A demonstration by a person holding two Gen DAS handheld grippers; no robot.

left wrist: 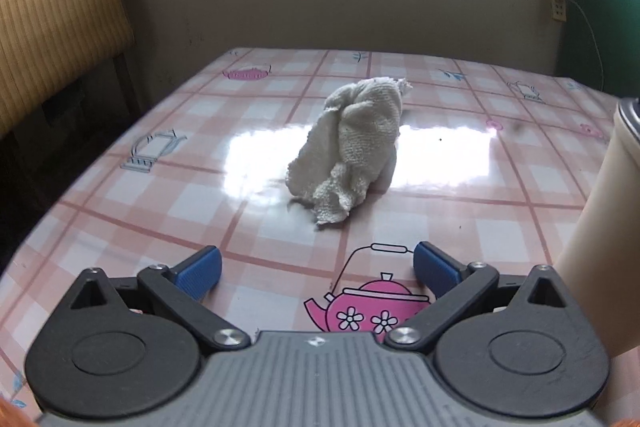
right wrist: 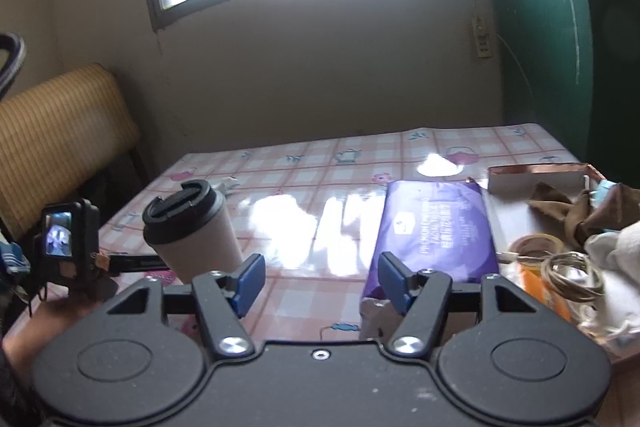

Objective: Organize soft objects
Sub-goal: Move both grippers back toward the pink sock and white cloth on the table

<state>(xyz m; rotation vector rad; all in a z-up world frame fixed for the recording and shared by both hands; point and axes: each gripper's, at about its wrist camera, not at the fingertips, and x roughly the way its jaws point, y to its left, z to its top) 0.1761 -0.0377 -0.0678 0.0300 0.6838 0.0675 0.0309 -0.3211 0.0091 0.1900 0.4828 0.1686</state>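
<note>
Centrally, we see a crumpled white cloth (left wrist: 352, 143), coarse-woven and heaped, on the glossy checked tablecloth (left wrist: 520, 211), ahead of the left gripper (left wrist: 317, 271), whose ribbed blue pads (left wrist: 200, 271) stand wide apart and empty. Bare tablecloth surrounds the cloth up to the far table edge. To its right stands a smooth cream cup (right wrist: 194, 229) with a black lid. We hold the right gripper (right wrist: 320, 281) likewise spread, empty; beyond the cup lie a purple packet (right wrist: 434, 223) and a cluttered tray (right wrist: 536, 173).
</note>
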